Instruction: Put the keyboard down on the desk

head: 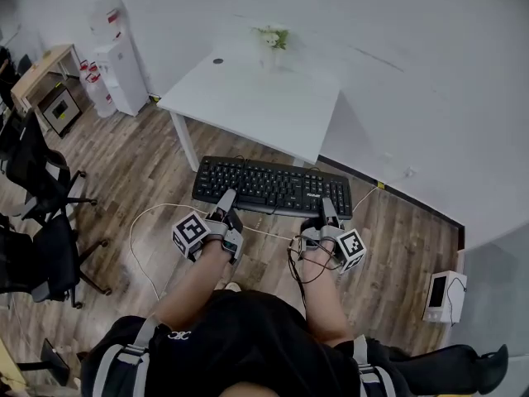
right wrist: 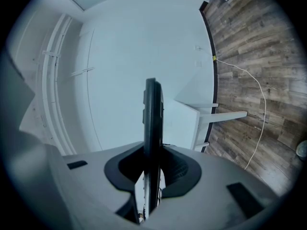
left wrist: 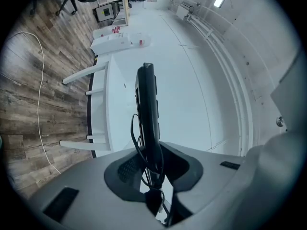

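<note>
A black keyboard (head: 273, 186) hangs in the air above the wooden floor, short of the white desk (head: 248, 102). My left gripper (head: 225, 203) is shut on its near left edge, and my right gripper (head: 329, 212) is shut on its near right edge. In the left gripper view the keyboard (left wrist: 146, 114) shows edge-on between the jaws, with its black cable looped beside it. In the right gripper view the keyboard (right wrist: 152, 128) is a thin dark slab clamped between the jaws. The desk (right wrist: 182, 123) lies ahead in that view, as the desk (left wrist: 101, 109) does in the left gripper view.
A small plant (head: 273, 38) and a dark round thing (head: 218, 60) sit on the desk's far side. A white cable (head: 145, 222) trails over the floor. Black office chairs (head: 41, 222) stand at the left, a white water dispenser (head: 116, 64) by the wall, a small white device (head: 442, 298) at the right.
</note>
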